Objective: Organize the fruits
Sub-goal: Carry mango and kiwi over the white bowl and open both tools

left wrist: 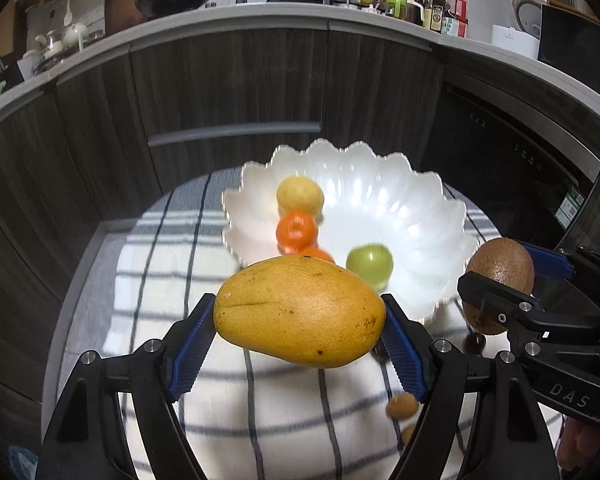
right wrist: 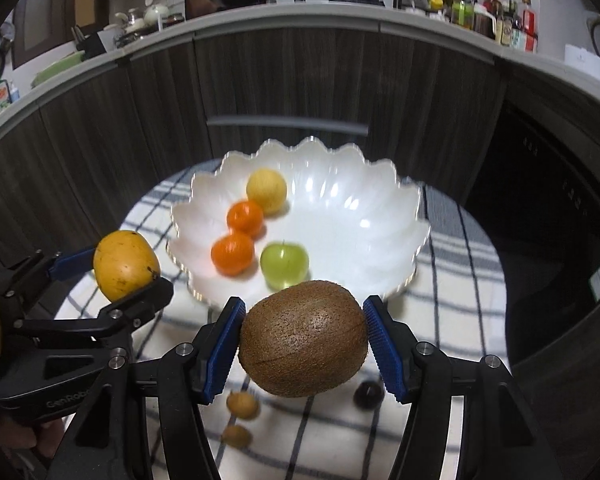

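Fruits are sitting partly in the white scalloped bowl (right wrist: 380,216) and partly in my grippers. I am holding a yellow mango (left wrist: 300,312) in the left gripper (left wrist: 300,340), its blue-padded jaws pinching the fruit at both ends, just in front of the bowl's near rim. I am holding a brown kiwi (right wrist: 304,338) in the right gripper (right wrist: 304,344), jaws pressing on its two sides, also near the bowl's front edge. Both fruits are hanging above the checked cloth (right wrist: 452,280) covering the surface. Inside the bowl a yellow lemon (right wrist: 267,192), two oranges (right wrist: 233,253) and a green apple (right wrist: 284,264) are lying toward its left half. Two small tan fruits (right wrist: 242,403) and one dark round fruit (right wrist: 368,395) are resting on the cloth beneath the kiwi.
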`<move>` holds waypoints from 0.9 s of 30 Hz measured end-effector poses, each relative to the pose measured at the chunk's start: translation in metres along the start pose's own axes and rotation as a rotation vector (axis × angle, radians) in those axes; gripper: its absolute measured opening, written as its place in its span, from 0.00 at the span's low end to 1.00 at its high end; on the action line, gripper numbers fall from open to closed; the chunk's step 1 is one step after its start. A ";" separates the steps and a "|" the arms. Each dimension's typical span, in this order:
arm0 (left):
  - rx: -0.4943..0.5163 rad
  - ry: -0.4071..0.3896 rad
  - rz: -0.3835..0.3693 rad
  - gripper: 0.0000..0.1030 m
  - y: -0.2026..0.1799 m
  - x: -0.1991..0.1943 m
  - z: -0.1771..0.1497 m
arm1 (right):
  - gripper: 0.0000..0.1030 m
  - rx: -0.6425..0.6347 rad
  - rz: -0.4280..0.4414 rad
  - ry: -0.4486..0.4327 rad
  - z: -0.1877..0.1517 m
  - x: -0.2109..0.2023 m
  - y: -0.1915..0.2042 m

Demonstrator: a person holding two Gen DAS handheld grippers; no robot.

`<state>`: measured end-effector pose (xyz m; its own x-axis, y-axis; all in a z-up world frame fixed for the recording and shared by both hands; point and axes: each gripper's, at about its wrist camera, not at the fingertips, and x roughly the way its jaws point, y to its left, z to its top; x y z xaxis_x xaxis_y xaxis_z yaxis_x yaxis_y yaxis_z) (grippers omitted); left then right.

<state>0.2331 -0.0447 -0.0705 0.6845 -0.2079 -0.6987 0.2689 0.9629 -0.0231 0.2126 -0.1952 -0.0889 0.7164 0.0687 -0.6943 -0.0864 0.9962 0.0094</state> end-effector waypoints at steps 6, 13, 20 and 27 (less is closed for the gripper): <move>0.003 -0.049 -0.007 0.76 -0.003 0.007 0.034 | 0.60 -0.003 -0.008 -0.020 0.028 0.012 -0.014; 0.019 -0.067 0.011 0.77 -0.001 0.028 0.057 | 0.59 -0.017 -0.042 -0.041 0.058 0.032 -0.030; -0.011 -0.059 0.032 0.77 0.013 0.047 0.063 | 0.59 -0.035 -0.044 -0.040 0.074 0.052 -0.030; -0.027 -0.050 0.045 0.77 0.023 0.064 0.064 | 0.59 -0.043 -0.044 -0.028 0.081 0.071 -0.028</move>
<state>0.3264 -0.0471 -0.0697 0.7289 -0.1721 -0.6626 0.2192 0.9756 -0.0122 0.3220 -0.2137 -0.0796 0.7389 0.0265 -0.6733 -0.0832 0.9952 -0.0522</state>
